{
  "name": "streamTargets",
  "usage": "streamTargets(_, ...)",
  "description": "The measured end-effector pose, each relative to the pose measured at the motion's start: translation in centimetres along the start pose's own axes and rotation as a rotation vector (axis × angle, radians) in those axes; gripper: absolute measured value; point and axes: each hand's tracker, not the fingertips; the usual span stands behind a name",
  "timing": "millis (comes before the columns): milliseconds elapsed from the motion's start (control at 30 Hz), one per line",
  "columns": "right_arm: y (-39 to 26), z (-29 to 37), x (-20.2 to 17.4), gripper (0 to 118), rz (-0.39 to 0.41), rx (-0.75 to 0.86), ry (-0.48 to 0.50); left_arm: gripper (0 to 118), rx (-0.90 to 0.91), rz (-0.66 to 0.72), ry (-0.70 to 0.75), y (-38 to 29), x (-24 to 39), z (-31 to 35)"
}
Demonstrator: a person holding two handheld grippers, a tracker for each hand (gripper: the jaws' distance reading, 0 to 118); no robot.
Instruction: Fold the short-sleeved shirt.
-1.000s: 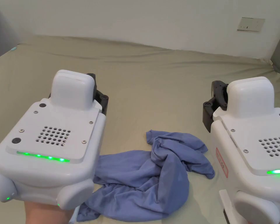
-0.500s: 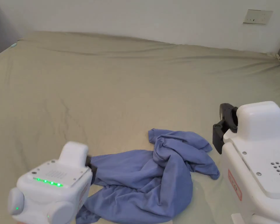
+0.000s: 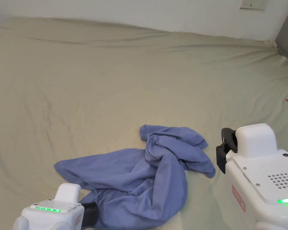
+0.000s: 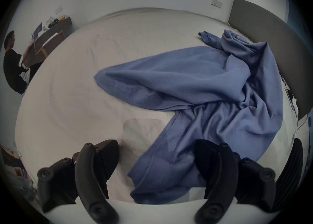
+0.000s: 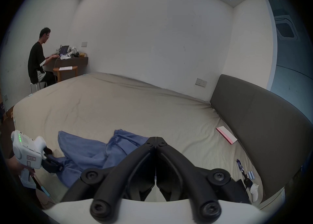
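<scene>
Head view: the blue shirt [image 3: 146, 176] lies crumpled on the near part of the bed [image 3: 110, 84], soft knit bunched into folds, one flap spread to the left. The left gripper [image 3: 89, 214] sits at the shirt's near left edge; the right gripper [image 3: 223, 149] hovers just right of it, apart from the cloth.

Left gripper view: the jaws stand spread wide, low over the sheet, with the shirt's near stitched hem [image 4: 160, 173] between them, against the right jaw.

Right gripper view: the black jaws are pressed together, empty, above the shirt. The beige sheet is smooth, lightly creased. A grey padded headboard [image 5: 262, 126] stands right.
</scene>
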Motion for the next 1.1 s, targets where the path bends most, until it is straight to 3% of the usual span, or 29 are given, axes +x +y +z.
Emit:
streamTargets(67, -0.4, -1.8, 0.8, 1, -0.008, -0.048, 0.01, 73, -0.001, -0.024, -0.024, 0.3, 0.4, 0.7)
streamTargets(100, -0.6, -2.9, 1.2, 1, -0.012, -0.078, 0.017, 53, 0.021, -0.038, -0.015, 0.2, 0.8, 1.1)
streamTargets(133, -1.0, -4.2, 1.6, 1, -0.014, -0.115, 0.029, 8, 0.044, -0.065, -0.013, 0.3, 1.1, 1.6)
streamTargets(200, -1.9, -7.2, 2.3, 11, -0.024, -0.19, 0.05, 1, 0.075, -0.107, 0.025, 0.6, 1.7, 2.4)
streamTargets(300, -4.7, -13.0, 2.9, 97, 0.001, -0.351, 0.065, 1, 0.1, -0.062, -0.013, 0.6, 1.3, 3.8)
streamTargets(333, -6.0, -14.9, 2.9, 114, 0.005, -0.403, 0.078, 1, 0.104, -0.061, -0.015, 0.7, 1.1, 4.3)
streamTargets(367, -7.3, -16.7, 2.7, 114, 0.011, -0.437, 0.078, 1, 0.111, -0.058, -0.017, 1.0, 0.6, 4.9)
streamTargets(533, -13.3, -23.3, 1.9, 114, 0.026, -0.641, 0.092, 1, 0.127, -0.053, -0.015, 1.1, -0.3, 6.5)
streamTargets(667, -13.5, -23.7, 1.8, 113, -0.033, -0.61, 0.106, 1, 0.122, -0.046, -0.011, 1.1, -0.6, 6.5)
streamTargets(700, -13.1, -23.4, 2.2, 105, -0.071, -0.615, 0.17, 1, 0.12, -0.042, -0.013, 1.0, -0.7, 6.4)
streamTargets(733, -12.1, -22.6, 2.3, 73, -0.131, -0.583, 0.257, 1, 0.115, -0.042, -0.015, 0.9, -0.7, 6.3)
streamTargets(767, -11.9, -22.3, 2.0, 39, -0.116, -0.544, 0.224, 1, 0.116, -0.042, -0.014, 0.9, -0.7, 6.1)
streamTargets(800, -12.0, -22.2, 1.1, 13, -0.039, -0.527, 0.188, 1, 0.117, -0.044, -0.011, 0.9, -0.7, 6.1)
streamTargets(833, -11.9, -21.9, 0.9, 13, 0.018, -0.527, 0.167, 1, 0.121, -0.046, -0.012, 1.0, -0.8, 6.3)
streamTargets(867, -11.6, -21.6, 1.2, 13, 0.012, -0.514, 0.167, 1, 0.131, -0.044, -0.011, 1.1, -0.9, 6.6)
streamTargets(967, -9.0, -19.5, 3.3, 13, -0.118, -0.474, 0.188, 1, 0.229, 0.016, -0.025, 2.4, -1.9, 9.0)
streamTargets(1100, -4.7, -15.0, 6.7, 13, -0.159, -0.346, 0.149, 1, 0.366, 0.101, -0.037, 5.2, -4.5, 13.4)
